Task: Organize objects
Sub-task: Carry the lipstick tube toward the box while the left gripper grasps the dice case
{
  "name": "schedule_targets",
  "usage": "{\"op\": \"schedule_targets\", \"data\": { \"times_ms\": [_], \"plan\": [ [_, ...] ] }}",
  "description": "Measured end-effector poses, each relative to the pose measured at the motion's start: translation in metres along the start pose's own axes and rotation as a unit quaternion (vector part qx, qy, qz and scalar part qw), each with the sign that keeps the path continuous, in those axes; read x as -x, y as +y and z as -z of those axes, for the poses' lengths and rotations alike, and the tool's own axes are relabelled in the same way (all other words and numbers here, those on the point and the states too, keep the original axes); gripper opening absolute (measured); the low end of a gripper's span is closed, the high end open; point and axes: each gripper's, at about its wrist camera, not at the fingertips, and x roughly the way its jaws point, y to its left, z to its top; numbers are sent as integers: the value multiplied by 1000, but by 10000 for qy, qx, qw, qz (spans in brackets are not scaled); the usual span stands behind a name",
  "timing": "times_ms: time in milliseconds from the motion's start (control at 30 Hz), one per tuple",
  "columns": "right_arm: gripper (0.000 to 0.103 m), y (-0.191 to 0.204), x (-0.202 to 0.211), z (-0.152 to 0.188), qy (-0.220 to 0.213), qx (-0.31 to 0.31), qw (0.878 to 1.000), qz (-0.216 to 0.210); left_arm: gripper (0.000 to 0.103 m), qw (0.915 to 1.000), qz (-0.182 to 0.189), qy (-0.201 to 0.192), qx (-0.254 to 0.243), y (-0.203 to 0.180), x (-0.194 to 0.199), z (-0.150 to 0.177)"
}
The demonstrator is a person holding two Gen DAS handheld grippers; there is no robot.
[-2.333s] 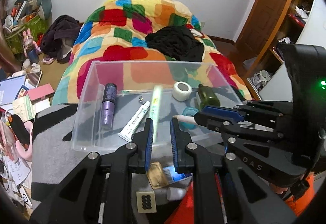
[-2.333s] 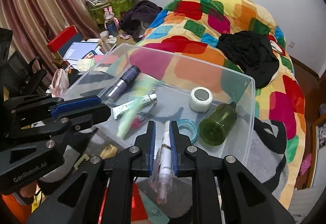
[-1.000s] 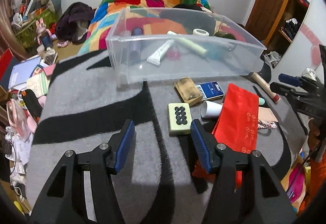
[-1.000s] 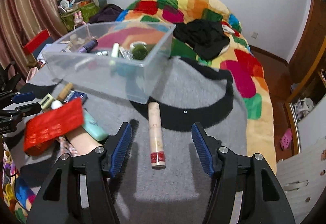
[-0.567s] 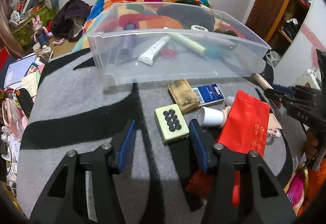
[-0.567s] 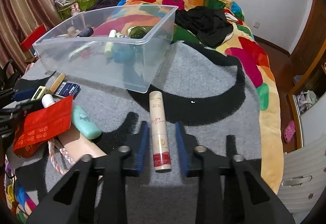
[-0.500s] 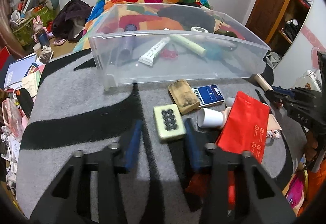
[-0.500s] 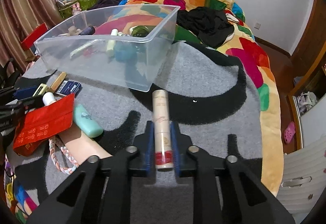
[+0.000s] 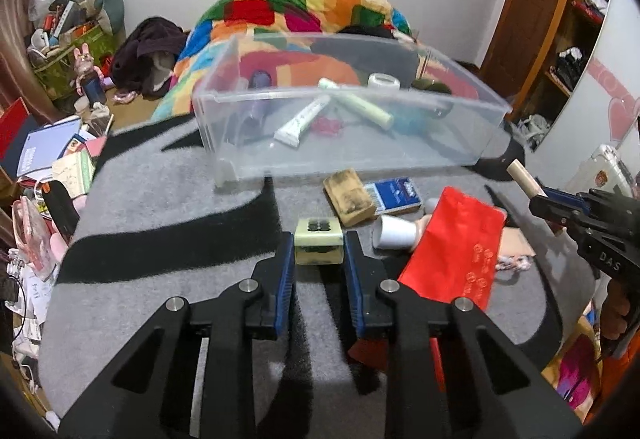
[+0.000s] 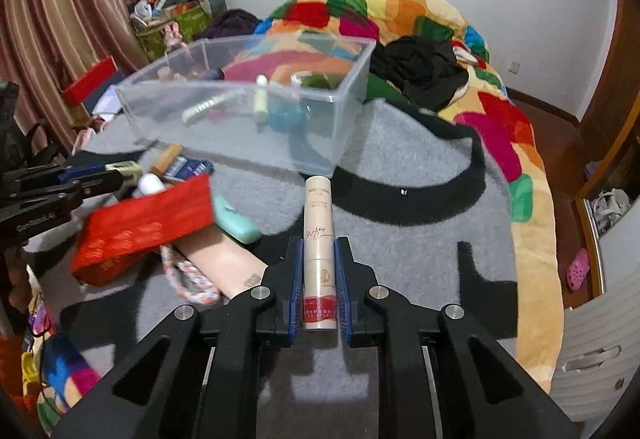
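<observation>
My left gripper (image 9: pixel 319 253) is shut on a pale green block with black dots (image 9: pixel 318 242), held just above the grey rug. My right gripper (image 10: pixel 318 259) is shut on a beige tube with a red band (image 10: pixel 318 235), pointing toward the clear plastic bin (image 10: pixel 340 119). The bin (image 9: pixel 224 143) holds a white tube (image 9: pixel 302 121), a pale green tube (image 9: pixel 360 105), a purple bottle, a tape roll and a green bottle. The right gripper also shows at the right of the left wrist view (image 9: pixel 560 205), with the tube's end (image 9: pixel 522 177) sticking out.
On the rug lie a red packet (image 9: pixel 456 247), a brown block (image 9: pixel 349 197), a blue box (image 9: pixel 398 193), a white-capped bottle (image 9: pixel 394 235), a mint tube (image 10: pixel 236 219) and a braided cord (image 10: pixel 188 279). The colourful bed lies behind the bin; clutter is at the left.
Both grippers went from open to shut: the left closed on the dotted block and lifted it, the right closed on the beige tube. Earlier both had dropped items in the bin and pulled back.
</observation>
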Motion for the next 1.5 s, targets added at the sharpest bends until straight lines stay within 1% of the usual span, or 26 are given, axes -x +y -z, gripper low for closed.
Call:
{"op": "schedule_targets", "data": {
  "times_ms": [200,300,433,567,667,833,900,1000,1067,1133,1233,1333,1500],
  "plan": [
    [14,6,25,-17,-436,-59,9988,-206,24,9994,31,-355,-6,-1,25,-10],
    [14,13,33,-30,-642,-26,9976,-274,24,9984,-20,-558,-50,-3,37,-18],
    [14,22,38,-46,-832,50,9960,-326,24,9977,-38,-683,-9,2,44,-24],
    [14,27,37,-57,-903,102,9952,-363,24,9987,65,-502,-49,8,41,-23],
    [14,29,33,-67,-900,91,9950,-427,24,9992,-21,-395,-75,10,34,-16],
    [14,33,23,-81,-859,97,9950,-506,24,9994,45,-327,78,17,27,-14],
    [14,34,19,-84,-823,110,9950,-549,26,9996,63,-273,93,20,25,-12],
    [14,37,14,-85,-787,150,9951,-581,35,9997,-31,-226,69,24,22,-5],
    [14,38,11,-87,-767,160,9952,-586,49,9997,-122,-198,48,28,21,2],
    [14,38,8,-89,-750,169,9954,-578,55,9996,-190,-162,97,34,20,10],
    [14,36,1,-94,-703,158,9959,-540,56,9995,-238,4,216,46,12,14],
    [14,34,-5,-101,-644,119,9963,-562,56,9993,-233,119,280,52,2,9],
    [14,31,-23,-113,-426,3,9969,-659,56,9992,-161,347,103,47,-20,-6]
  ]
}}
